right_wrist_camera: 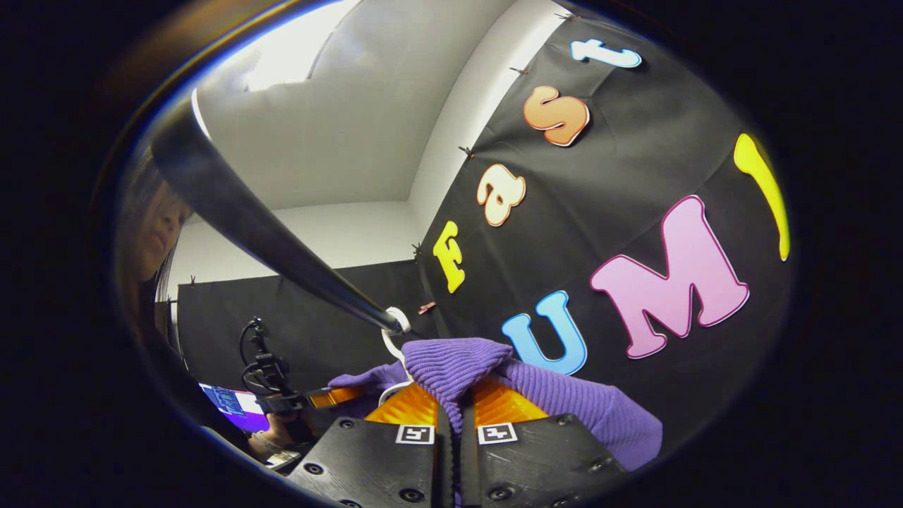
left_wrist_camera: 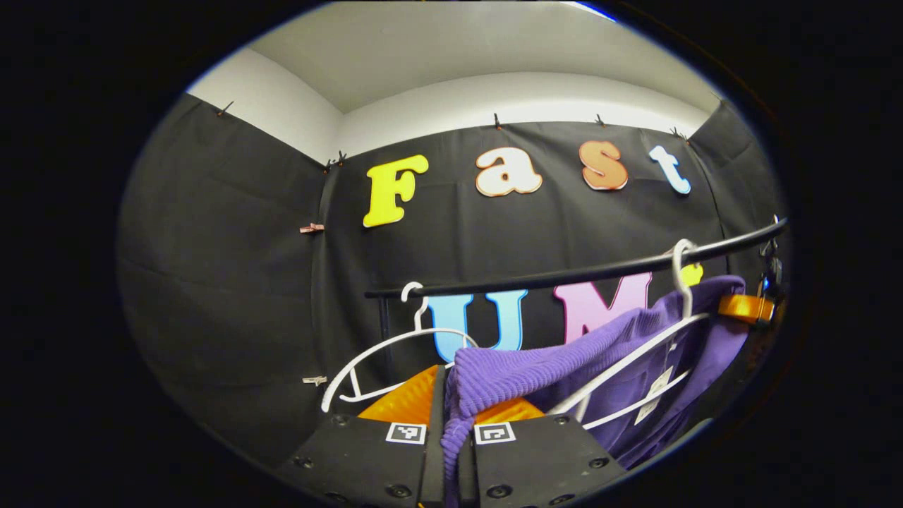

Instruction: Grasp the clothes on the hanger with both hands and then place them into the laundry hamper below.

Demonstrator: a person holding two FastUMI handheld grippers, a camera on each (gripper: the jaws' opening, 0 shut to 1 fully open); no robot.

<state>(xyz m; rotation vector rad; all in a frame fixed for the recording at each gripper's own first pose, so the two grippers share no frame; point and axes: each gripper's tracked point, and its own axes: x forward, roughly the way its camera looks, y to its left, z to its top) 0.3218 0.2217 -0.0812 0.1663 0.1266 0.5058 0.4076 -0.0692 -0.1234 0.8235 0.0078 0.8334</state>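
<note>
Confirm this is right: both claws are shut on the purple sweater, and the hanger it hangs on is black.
One detail is wrong: the hanger is white, not black; only the rail above it is black, as the left gripper view shows. The rest holds: the left claw and right claw are each shut on the purple sweater.

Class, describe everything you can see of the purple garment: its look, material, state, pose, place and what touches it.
The purple garment looks like a ribbed knit. It hangs draped over a white hanger hooked on the black rail, with a pale tag dangling from it. The left gripper is shut on one bunched fold; in the right gripper view, the right gripper pinches another fold just below the rail.
</note>
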